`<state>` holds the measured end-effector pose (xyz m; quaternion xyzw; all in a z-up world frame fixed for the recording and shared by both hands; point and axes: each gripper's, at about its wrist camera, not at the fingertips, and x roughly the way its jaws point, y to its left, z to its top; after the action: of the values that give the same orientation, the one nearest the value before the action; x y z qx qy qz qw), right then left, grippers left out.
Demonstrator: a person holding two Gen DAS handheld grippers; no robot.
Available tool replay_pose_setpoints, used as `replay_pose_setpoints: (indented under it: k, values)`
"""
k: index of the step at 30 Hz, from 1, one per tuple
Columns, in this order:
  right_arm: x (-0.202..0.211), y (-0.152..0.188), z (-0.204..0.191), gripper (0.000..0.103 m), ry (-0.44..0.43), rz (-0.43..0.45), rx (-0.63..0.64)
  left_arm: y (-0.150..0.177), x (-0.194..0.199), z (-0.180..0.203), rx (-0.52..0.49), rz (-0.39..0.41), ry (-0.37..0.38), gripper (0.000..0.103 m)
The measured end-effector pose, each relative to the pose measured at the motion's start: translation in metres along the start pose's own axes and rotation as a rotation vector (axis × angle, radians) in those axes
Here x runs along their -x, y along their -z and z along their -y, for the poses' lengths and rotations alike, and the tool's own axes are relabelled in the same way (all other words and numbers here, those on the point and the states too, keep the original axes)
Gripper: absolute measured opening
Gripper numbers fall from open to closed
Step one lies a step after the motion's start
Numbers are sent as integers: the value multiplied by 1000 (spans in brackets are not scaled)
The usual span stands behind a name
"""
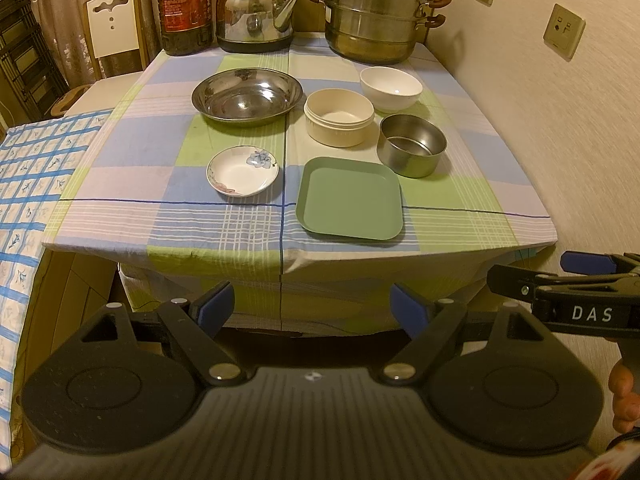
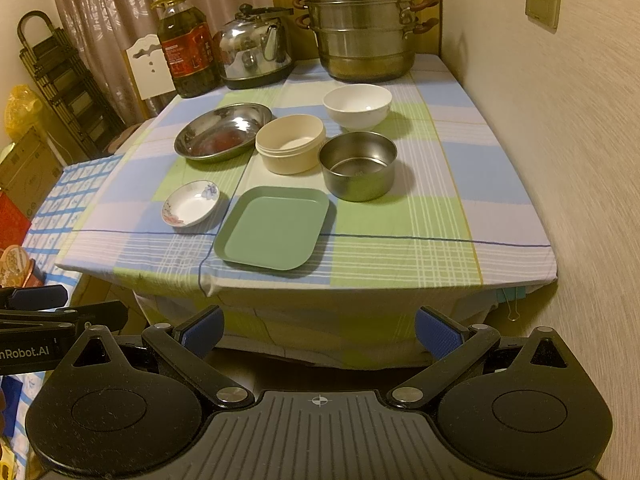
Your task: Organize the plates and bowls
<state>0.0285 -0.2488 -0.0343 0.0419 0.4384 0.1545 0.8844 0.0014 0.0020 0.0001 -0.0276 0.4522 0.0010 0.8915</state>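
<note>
We hold both jaws spread and empty, left gripper and right gripper short of the counter, likely staging. Near: green square plate, floral saucer to its left. Farther: steel bowl, cream bowl, white bowl, steel dish. Nothing stacked yet.

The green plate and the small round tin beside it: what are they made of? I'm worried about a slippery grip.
Green plate: probably plastic or melamine, matte, with no glare. Round tin: metal, likely stainless steel, with a brushed sheen and reflections inside.
</note>
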Motion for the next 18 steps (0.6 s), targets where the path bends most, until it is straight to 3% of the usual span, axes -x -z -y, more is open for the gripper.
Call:
replay_pose_setpoints:
  k: [18]
  values:
    - [0,0,0,102,0,1,1,0,0,0,2,0,1,84]
